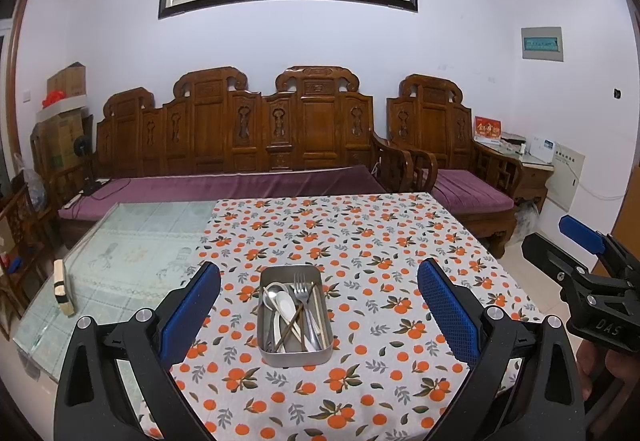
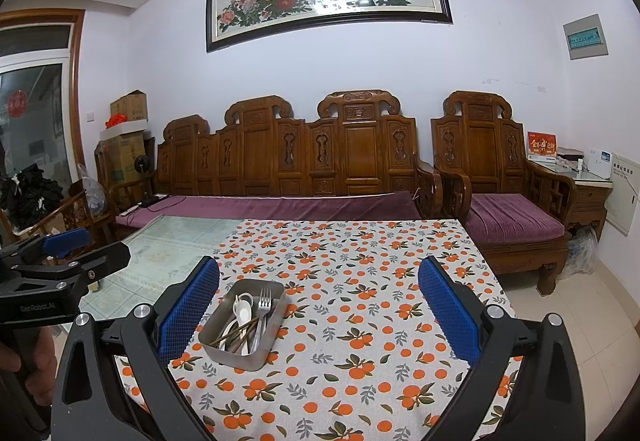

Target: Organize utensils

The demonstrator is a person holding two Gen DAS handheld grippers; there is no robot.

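- We see the metal tray (image 1: 295, 315) on the clothed counter (image 1: 400, 241), holding spoons, fork (image 1: 303, 291) and chopsticks together (loosely heaped).
- Left claw (image 1: 319, 311) and right claw (image 2: 319, 311) gape wide, gripping nothing.
- Gathered already, or awaiting sorting: we cannot tell.

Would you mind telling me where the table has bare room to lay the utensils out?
The tablecloth lies bare all round the metal tray, widest beyond it toward the sofa and on its right. The glass top left is free except a small block. Only the tray is crowded.
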